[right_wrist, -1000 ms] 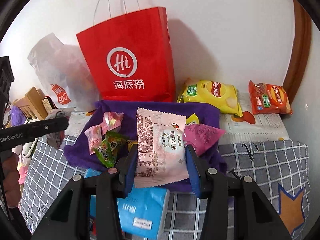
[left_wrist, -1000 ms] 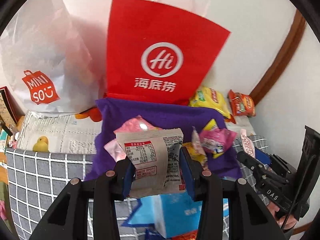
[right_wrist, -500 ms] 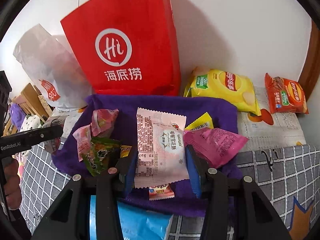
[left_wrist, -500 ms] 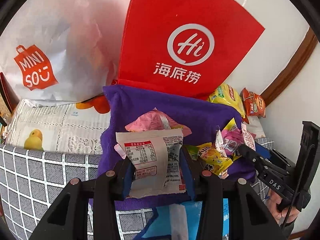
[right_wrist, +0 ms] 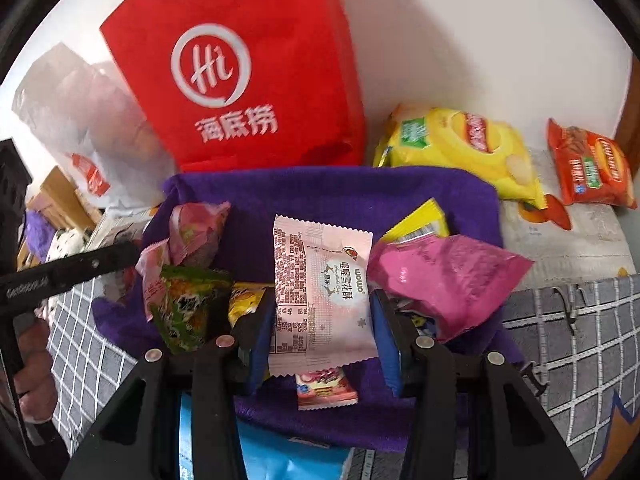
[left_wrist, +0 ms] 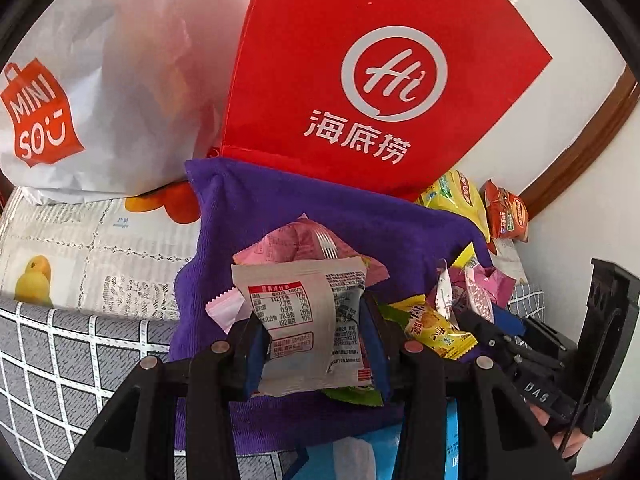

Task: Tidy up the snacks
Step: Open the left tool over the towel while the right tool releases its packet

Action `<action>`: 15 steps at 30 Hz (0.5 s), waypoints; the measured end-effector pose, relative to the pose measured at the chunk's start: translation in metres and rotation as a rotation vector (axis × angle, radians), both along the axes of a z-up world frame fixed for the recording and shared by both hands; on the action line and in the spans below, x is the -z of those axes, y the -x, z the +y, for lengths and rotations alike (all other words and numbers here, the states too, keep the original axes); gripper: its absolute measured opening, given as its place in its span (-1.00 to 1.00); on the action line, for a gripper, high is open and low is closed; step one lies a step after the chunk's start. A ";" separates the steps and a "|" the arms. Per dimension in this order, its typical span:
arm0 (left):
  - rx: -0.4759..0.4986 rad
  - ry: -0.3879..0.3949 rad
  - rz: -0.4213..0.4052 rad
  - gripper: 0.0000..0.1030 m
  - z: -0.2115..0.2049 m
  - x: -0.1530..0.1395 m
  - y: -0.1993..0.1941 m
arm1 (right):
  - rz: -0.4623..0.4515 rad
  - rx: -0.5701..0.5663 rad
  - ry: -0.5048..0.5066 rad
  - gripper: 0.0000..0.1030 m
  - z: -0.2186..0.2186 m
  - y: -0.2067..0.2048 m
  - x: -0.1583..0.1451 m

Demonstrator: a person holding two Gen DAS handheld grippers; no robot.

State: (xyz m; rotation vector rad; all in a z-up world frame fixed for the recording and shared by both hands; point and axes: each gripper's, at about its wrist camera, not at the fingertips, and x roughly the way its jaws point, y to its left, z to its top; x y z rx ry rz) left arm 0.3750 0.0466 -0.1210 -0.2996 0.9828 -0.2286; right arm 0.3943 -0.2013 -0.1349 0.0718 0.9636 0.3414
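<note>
Tongs (left_wrist: pixel 314 354) pinch grey packet (left_wrist: pixel 304 328); right tongs (right_wrist: pixel 324 344) pinch pink packet (right_wrist: pixel 322 296).

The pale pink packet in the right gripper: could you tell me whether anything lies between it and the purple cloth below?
The right gripper is shut on the pale pink packet above the purple cloth. A small red-and-pink packet lies on the cloth just beneath its lower edge; bare cloth shows beyond it.
</note>
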 end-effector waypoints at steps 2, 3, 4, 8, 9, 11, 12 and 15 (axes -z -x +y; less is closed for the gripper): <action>-0.002 0.003 0.001 -0.20 0.001 0.003 -0.002 | -0.003 -0.001 0.013 -0.12 0.002 -0.001 0.002; -0.004 0.004 0.005 -0.20 0.001 0.004 -0.004 | 0.005 -0.009 0.014 -0.12 0.004 -0.001 0.004; -0.002 0.007 0.011 -0.19 0.000 0.006 -0.005 | 0.013 -0.018 0.019 -0.12 0.006 -0.002 0.005; 0.009 0.022 0.012 -0.19 -0.001 0.011 -0.008 | 0.017 -0.025 0.045 -0.11 0.007 -0.003 0.009; 0.011 0.024 0.009 -0.19 -0.002 0.012 -0.008 | 0.016 -0.026 0.040 -0.11 0.006 -0.002 0.009; 0.014 0.022 0.010 -0.19 -0.003 0.013 -0.009 | 0.009 -0.024 0.030 -0.10 0.004 0.000 0.006; 0.018 0.021 0.013 -0.19 -0.004 0.014 -0.010 | 0.010 -0.024 0.030 -0.04 0.003 0.000 0.005; 0.023 0.027 0.018 -0.13 -0.006 0.015 -0.011 | -0.004 -0.047 0.024 0.20 0.003 0.005 -0.003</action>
